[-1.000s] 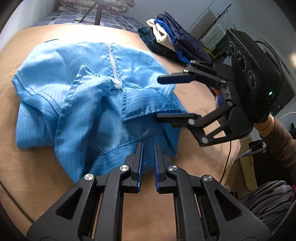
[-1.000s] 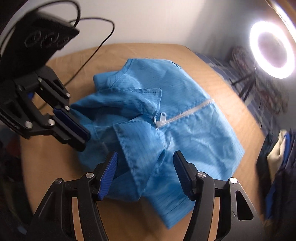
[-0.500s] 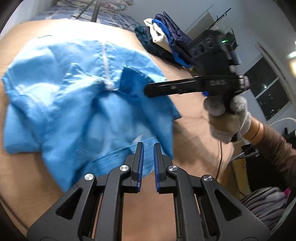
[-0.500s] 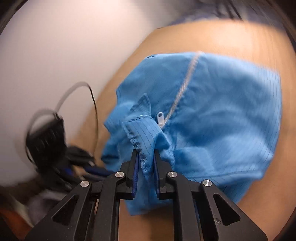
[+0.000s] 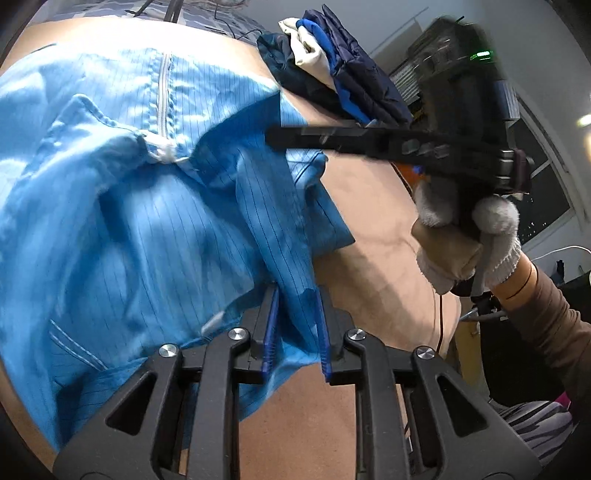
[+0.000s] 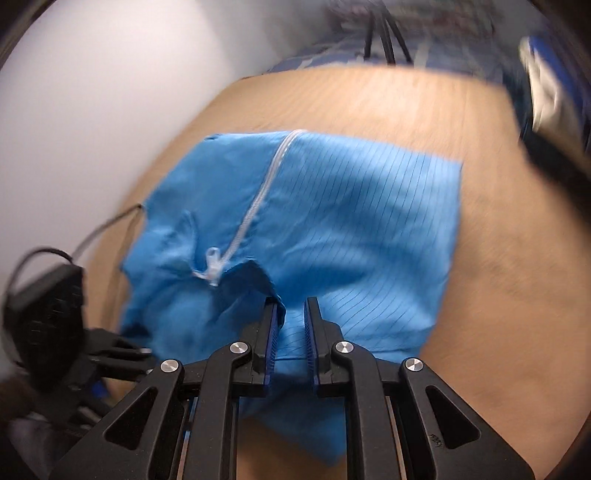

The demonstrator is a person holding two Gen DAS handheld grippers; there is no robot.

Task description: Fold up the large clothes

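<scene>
A light blue striped jacket [image 5: 147, 221] with a white zipper [image 6: 255, 206] lies rumpled on the tan table [image 6: 498, 258]. My left gripper [image 5: 295, 325] is shut on a fold of the jacket near its front edge. My right gripper [image 6: 291, 332] is shut on the jacket's fabric near the collar, just right of the zipper pull [image 6: 213, 260]. In the left wrist view the right gripper [image 5: 280, 134] reaches in from the right, held by a gloved hand [image 5: 465, 236], and lifts the fabric. The left gripper's body [image 6: 48, 325] shows at the lower left of the right wrist view.
A pile of dark blue and white clothes [image 5: 332, 74] sits at the table's far right corner. A black cable [image 6: 107, 225] runs along the table's left side by the white wall [image 6: 92, 92]. Tripod legs [image 6: 384, 33] stand beyond the far edge.
The right gripper closed on the jacket near the collar and swung round, lifting the fabric. The left gripper has taken hold of a fold. The jacket has shifted toward me.
</scene>
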